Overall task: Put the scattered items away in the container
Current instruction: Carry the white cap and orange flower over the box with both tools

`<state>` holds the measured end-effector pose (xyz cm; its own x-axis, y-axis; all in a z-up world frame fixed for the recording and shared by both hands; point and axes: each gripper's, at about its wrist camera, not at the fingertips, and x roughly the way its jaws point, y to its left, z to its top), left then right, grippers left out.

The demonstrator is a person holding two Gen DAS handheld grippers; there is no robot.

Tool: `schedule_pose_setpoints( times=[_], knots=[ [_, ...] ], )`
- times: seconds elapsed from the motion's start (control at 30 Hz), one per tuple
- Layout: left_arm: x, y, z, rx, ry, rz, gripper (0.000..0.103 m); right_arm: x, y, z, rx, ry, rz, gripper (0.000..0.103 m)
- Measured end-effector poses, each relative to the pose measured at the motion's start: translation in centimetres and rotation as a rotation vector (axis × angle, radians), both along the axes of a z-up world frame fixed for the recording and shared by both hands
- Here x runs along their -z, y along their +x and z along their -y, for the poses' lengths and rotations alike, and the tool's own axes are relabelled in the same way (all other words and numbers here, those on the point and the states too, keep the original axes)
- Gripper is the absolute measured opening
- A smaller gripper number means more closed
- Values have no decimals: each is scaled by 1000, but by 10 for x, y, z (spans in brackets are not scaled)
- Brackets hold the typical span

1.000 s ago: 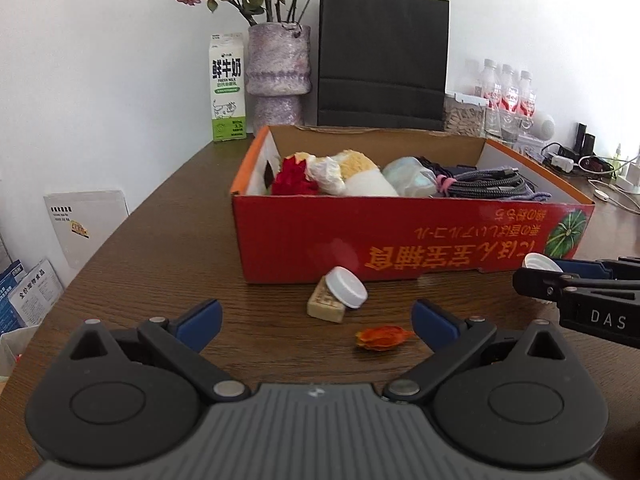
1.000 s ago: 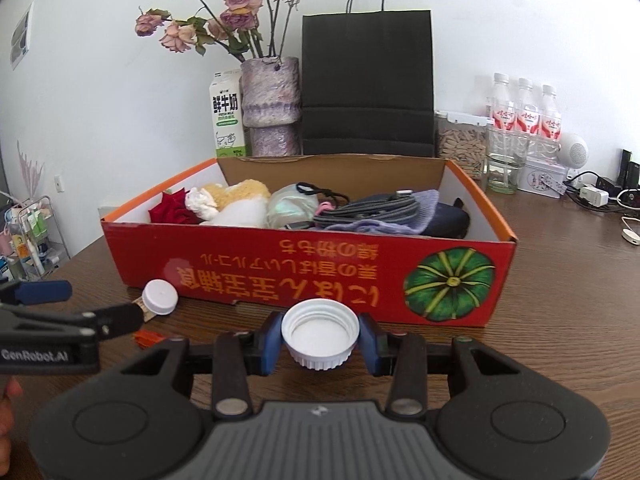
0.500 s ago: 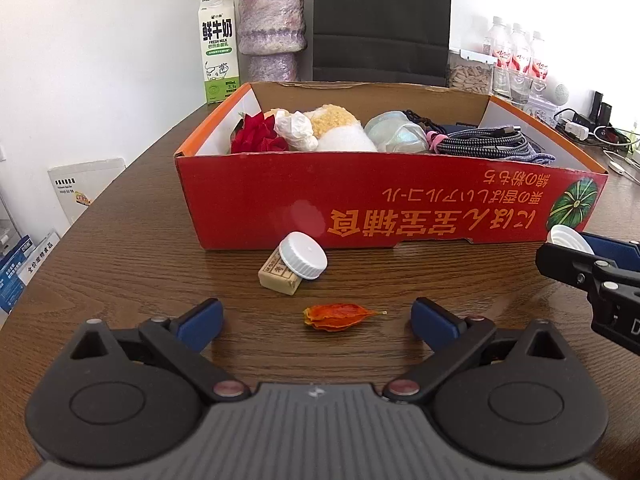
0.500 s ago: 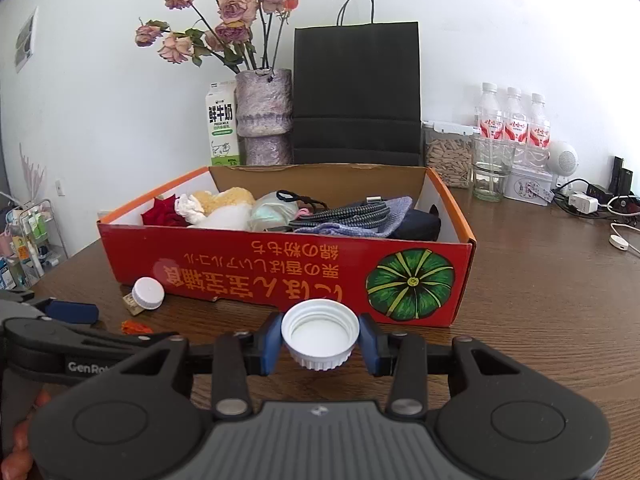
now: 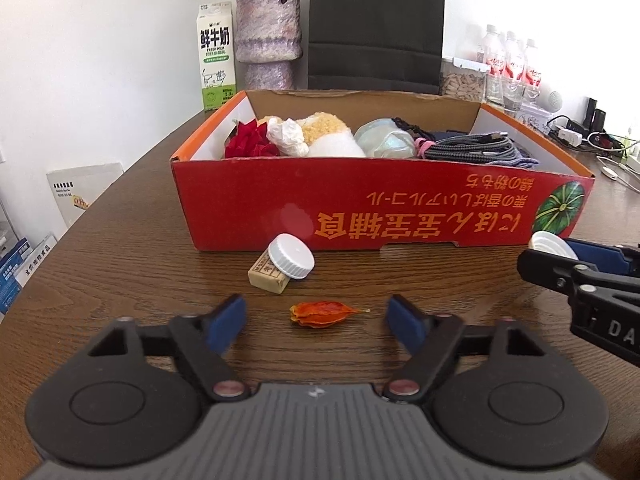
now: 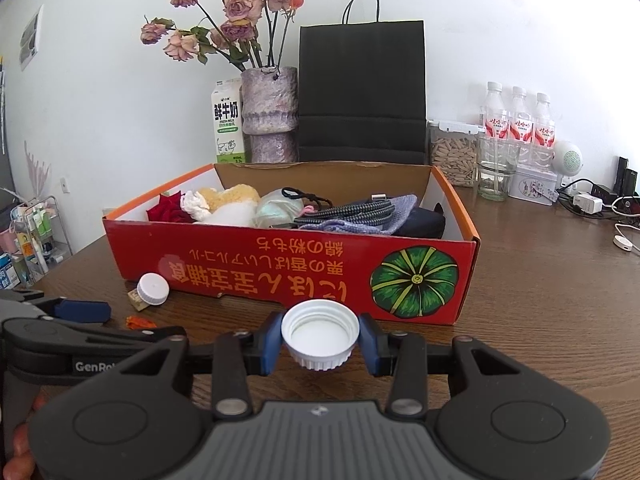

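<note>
The red cardboard box (image 5: 360, 208) stands on the brown table, filled with a red flower, soft toys, a pouch and cables. In front of it lie a white cap (image 5: 291, 257) leaning on a small tan block (image 5: 267, 277), and an orange dried husk (image 5: 322, 313). My left gripper (image 5: 316, 322) straddles the husk; its jaws are closing and the blue pads stand apart from it. My right gripper (image 6: 320, 340) is shut on a white bottle cap (image 6: 320, 334), open side up, just before the box front (image 6: 280, 272). It also shows in the left wrist view, right gripper (image 5: 568, 264).
Behind the box stand a milk carton (image 6: 229, 124), a vase of dried roses (image 6: 270, 114), a black paper bag (image 6: 362, 92), water bottles (image 6: 518, 120), a seed jar and a glass. Chargers and cables (image 6: 600, 204) lie at the far right. Papers sit beyond the table's left edge.
My left gripper moved forward and tipped down, bringing the husk between its fingers, and its jaws have narrowed. The right gripper keeps the white cap and has shifted slightly relative to the box.
</note>
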<state>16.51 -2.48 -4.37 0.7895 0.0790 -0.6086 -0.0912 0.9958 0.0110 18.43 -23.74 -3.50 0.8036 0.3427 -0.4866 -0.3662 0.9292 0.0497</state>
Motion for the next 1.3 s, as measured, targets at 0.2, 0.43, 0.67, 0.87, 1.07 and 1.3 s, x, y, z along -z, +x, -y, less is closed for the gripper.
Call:
schedule_pose_setpoints(
  times=[0.2, 0.43, 0.67, 0.87, 1.07, 1.3],
  knots=[
    [-2, -5, 4, 18, -5, 16, 42, 0, 1, 0, -1, -1, -5, 40],
    [-3, -11, 3, 18, -31, 29, 42, 1, 2, 0, -6, 5, -13, 40],
    [-19, -28, -3, 11, -32, 133, 42, -3, -7, 4, -13, 36, 44, 39],
    [-49, -33, -10, 11, -54, 257, 42, -28, -13, 7, -37, 91, 151, 39],
    [-82, 1, -7, 16, -76, 367, 42, -69, 20, -7, -6, 84, 243, 39],
    [-88, 85, -2, -53, -68, 446, 42, -74, 100, -27, 96, 174, 213, 39]
  ],
)
